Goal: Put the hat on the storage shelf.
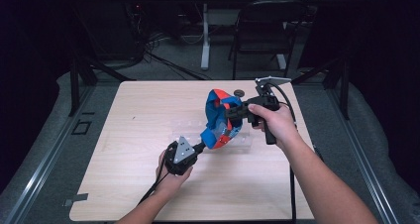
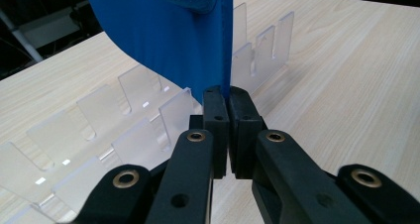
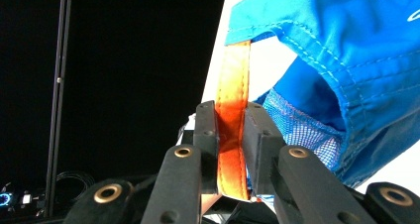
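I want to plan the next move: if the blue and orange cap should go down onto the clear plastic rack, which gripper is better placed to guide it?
Probably the left gripper: it pinches the blue and orange cap low, just above the clear plastic rack. The right gripper clamps the orange strap higher up.

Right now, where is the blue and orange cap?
In the high view the cap is held up right of the table's centre, between the left gripper and the right gripper, above the clear plastic rack.
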A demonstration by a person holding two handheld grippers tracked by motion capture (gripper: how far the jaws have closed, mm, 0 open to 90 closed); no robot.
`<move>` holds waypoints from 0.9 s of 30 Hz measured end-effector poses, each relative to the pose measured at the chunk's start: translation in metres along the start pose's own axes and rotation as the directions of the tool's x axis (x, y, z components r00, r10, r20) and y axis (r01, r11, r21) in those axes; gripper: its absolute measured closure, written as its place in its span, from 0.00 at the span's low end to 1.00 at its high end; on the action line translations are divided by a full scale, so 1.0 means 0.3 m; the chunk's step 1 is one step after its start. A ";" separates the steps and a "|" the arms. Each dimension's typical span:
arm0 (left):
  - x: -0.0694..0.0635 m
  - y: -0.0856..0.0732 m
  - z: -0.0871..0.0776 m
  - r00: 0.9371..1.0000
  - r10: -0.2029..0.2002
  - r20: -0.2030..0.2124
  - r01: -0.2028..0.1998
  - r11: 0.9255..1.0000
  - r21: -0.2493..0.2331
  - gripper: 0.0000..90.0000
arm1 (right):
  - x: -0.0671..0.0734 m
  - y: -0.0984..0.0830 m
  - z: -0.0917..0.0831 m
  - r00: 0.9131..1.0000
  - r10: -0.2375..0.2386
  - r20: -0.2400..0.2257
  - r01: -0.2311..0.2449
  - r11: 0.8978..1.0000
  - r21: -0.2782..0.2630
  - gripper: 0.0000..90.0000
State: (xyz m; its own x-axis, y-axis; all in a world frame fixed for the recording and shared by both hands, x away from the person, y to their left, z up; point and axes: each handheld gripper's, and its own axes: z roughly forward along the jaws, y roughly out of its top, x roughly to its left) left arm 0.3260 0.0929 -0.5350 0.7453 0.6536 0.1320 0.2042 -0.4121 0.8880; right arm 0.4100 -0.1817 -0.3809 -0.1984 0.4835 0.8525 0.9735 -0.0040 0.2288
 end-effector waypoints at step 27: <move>0.021 -0.035 0.036 0.999 -0.032 0.016 0.032 0.999 0.042 0.98 | -0.021 0.008 0.013 1.000 0.025 0.018 -0.025 0.999 -0.022 0.87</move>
State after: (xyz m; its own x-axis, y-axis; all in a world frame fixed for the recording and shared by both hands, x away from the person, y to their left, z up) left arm 0.3353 0.0945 -0.5481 0.7485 0.6562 0.0962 0.2539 -0.4175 0.8725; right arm 0.4141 -0.1814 -0.3875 -0.1720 0.4986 0.8496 0.9753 -0.0354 0.2182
